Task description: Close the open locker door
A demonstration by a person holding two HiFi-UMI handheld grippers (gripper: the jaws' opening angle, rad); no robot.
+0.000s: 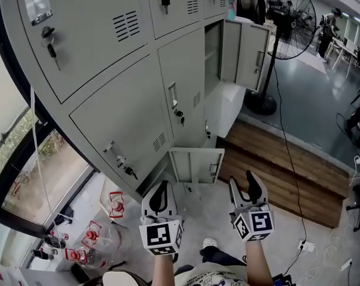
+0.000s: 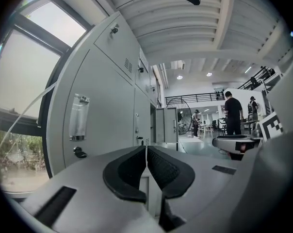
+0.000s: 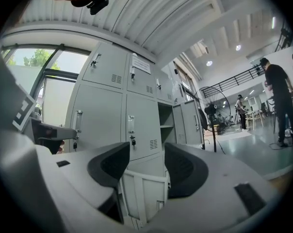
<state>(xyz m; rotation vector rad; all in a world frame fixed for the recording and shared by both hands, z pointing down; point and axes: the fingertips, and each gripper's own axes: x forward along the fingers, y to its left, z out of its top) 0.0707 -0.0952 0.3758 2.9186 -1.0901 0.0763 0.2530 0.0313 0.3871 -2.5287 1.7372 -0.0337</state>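
Note:
A bank of grey lockers [image 1: 108, 112] fills the head view. A small bottom door [image 1: 196, 165] stands open just ahead of my grippers, and a taller door [image 1: 245, 55] stands open further along, near the fan. My left gripper [image 1: 161, 196] is shut and empty, a little left of the bottom door. My right gripper [image 1: 248, 187] is open with nothing between its fingers, to that door's right. The right gripper view looks between the jaws at the open bottom door [image 3: 141, 198] and the open upper door [image 3: 187, 124]. The left gripper [image 2: 146, 159] points along the locker fronts [image 2: 107, 115].
A standing fan [image 1: 287, 22] with a cable across the floor stands beyond the tall open door. A wooden platform [image 1: 287, 171] lies to the right. Red-and-white clutter [image 1: 90, 237] sits lower left by a window. People [image 2: 232, 113] stand far off in the hall.

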